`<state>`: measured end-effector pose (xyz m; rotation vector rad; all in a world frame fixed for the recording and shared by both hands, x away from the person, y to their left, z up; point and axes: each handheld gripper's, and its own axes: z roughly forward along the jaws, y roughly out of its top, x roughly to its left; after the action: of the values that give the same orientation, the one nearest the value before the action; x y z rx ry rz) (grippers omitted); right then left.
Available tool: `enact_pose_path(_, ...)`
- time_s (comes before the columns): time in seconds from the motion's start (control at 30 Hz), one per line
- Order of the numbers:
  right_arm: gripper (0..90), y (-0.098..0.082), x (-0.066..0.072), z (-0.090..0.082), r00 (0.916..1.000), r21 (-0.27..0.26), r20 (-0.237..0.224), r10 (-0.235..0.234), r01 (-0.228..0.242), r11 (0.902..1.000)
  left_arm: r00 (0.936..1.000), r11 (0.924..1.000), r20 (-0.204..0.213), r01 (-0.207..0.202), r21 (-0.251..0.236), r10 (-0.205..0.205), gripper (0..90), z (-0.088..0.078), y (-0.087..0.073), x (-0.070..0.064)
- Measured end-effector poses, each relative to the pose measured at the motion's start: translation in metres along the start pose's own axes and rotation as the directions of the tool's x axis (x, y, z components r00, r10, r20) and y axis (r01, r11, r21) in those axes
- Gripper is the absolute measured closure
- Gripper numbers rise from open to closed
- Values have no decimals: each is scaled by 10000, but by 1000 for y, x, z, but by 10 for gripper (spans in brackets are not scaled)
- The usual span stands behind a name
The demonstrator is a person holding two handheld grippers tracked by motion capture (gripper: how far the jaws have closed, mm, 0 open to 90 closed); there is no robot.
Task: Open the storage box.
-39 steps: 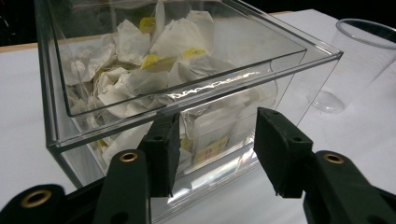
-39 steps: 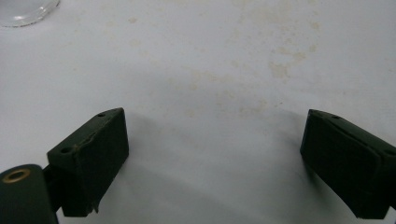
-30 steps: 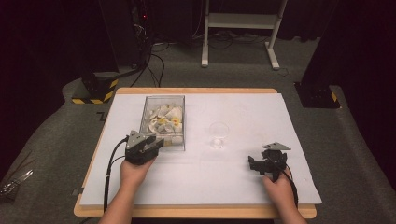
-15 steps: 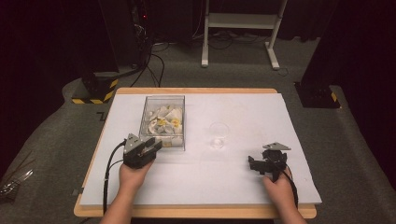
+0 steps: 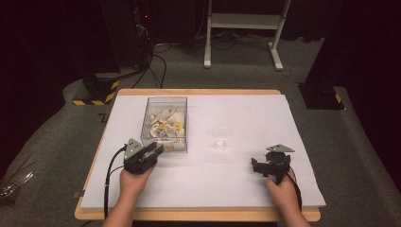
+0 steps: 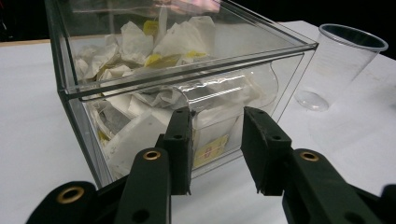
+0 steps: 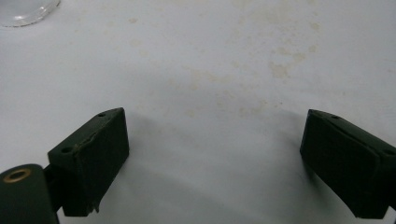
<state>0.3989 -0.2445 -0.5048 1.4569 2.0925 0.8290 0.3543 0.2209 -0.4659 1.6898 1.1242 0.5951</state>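
left gripper view: clear box (image 6: 140, 88) holds crumpled white and yellow packets (image 6: 154, 42).

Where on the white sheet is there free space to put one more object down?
Free: the wide patch between the plastic cup and the sheet's far-right edge, and the near strip between the left tool and the right tool. Crowded: the left tool sits just in front of the clear box.
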Motion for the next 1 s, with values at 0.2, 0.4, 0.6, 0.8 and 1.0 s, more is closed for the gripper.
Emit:
enact_pose_path(0.2,80,0,0,0,10000,1,-5,-20,20,10000,10000,10000,-74,-57,15,57,653,-3,-1,-2)
enact_pose_path(0.4,80,0,0,0,10000,1,-3,-24,24,10000,9999,10000,-94,-78,8,78,664,-5,-2,-3)
enact_pose_path(0.6,81,0,0,0,10000,-2,-3,-29,29,10000,9997,9999,-209,-128,21,129,692,-7,-2,-3)
enact_pose_path(0.8,81,0,0,0,10000,1,-6,-23,23,10000,9991,9996,-312,-285,71,288,710,-9,-3,-5)
enact_pose_path(1.0,81,0,0,0,10000,2,-8,-21,21,10000,9976,9989,-517,-457,48,458,729,-13,-3,-8)
